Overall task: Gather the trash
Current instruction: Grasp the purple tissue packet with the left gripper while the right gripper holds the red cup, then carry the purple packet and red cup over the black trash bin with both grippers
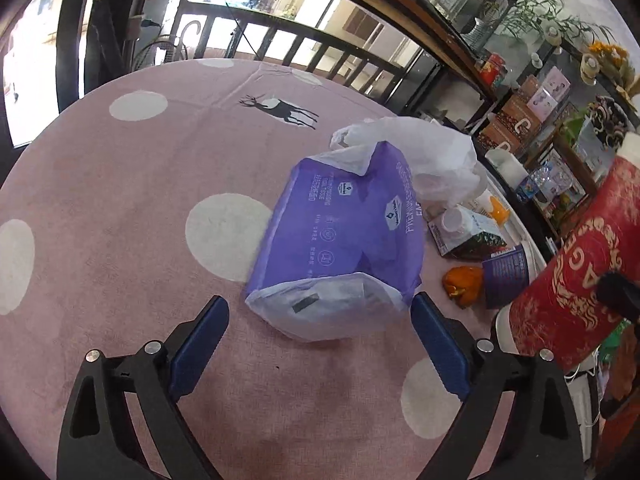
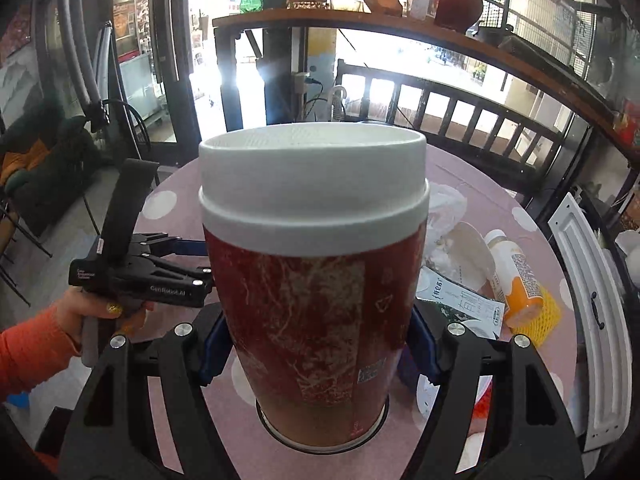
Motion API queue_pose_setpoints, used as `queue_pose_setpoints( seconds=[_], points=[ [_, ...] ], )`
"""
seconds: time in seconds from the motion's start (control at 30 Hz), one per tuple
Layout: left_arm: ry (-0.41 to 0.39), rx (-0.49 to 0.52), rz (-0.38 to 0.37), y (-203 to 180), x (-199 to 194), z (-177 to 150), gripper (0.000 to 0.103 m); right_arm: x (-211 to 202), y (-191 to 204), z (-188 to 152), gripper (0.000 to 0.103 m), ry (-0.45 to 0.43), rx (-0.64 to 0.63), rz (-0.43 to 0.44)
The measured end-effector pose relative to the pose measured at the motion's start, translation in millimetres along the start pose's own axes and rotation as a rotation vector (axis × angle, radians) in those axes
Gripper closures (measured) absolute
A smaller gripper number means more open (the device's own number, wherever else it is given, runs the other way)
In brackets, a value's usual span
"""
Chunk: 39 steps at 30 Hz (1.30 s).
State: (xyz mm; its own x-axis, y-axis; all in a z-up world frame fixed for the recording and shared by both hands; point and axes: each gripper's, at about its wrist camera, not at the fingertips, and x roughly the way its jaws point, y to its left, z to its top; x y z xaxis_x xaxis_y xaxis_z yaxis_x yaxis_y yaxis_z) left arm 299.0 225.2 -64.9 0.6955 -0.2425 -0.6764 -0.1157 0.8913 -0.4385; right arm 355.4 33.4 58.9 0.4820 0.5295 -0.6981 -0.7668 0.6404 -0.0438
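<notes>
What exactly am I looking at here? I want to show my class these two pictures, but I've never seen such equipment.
A person holds a two-fingered hand-held gripper in each hand, each with a camera looking along its fingers. The left camera shows the left hand-held gripper open, before a purple tissue pack on a pink dotted tablecloth. The right camera shows the right hand-held gripper clamped on a red cup with a white lid. A carton, an orange bottle and white plastic lie nearby.
</notes>
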Motion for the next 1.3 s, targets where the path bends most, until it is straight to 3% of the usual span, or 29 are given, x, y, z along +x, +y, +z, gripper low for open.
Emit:
queue_pose_setpoints(
  seconds=[0.1, 0.23, 0.37, 0.53, 0.57, 0.63, 0.7, 0.77, 1.03, 1.3],
  points=[
    [-0.064, 0.051, -0.002, -12.8, -15.8, -6.1, 0.013, -9.2, 0.2, -6.9, 0.031, -0.009, 0.011, 0.007],
    [-0.12, 0.264, 0.142, -53.3, -22.2, -11.5, 0.012, -24.3, -1.6, -18.1, 0.031, -0.027, 0.032, 0.032],
    [-0.071, 0.391, 0.212, -76.9, 7.7, -2.5, 0.013, -34.2, -2.3, -24.3, 0.031, -0.05, 0.054, 0.036],
    [-0.005, 0.398, 0.279, -73.4, 42.0, 3.9, 0.046, -55.1, -10.5, -40.3, 0.031, -0.081, 0.105, 0.022],
    [-0.002, 0.391, 0.286, -70.7, 44.9, 4.8, 0.056, -59.9, -12.6, -44.3, 0.031, -0.086, 0.111, 0.016],
    [-0.004, 0.362, 0.279, -65.0, 44.3, 4.4, 0.066, -68.2, -15.6, -52.2, 0.031, -0.097, 0.12, 0.005],
    [-0.02, 0.341, 0.27, -62.7, 39.4, 3.5, 0.083, -75.6, -19.0, -60.2, 0.031, -0.107, 0.135, 0.006],
    [-0.051, 0.336, 0.277, -66.0, 29.3, 1.5, 0.087, -82.4, -23.2, -68.7, 0.031, -0.125, 0.153, 0.009],
    [-0.159, 0.33, 0.22, -89.1, -31.9, -27.3, 0.088, -106.6, -37.1, -113.5, 0.031, -0.19, 0.207, -0.014],
    [-0.25, 0.39, 0.05, -162.4, -82.1, -65.7, 0.088, -138.6, -56.6, -164.3, 0.031, -0.248, 0.264, -0.081]
  ],
)
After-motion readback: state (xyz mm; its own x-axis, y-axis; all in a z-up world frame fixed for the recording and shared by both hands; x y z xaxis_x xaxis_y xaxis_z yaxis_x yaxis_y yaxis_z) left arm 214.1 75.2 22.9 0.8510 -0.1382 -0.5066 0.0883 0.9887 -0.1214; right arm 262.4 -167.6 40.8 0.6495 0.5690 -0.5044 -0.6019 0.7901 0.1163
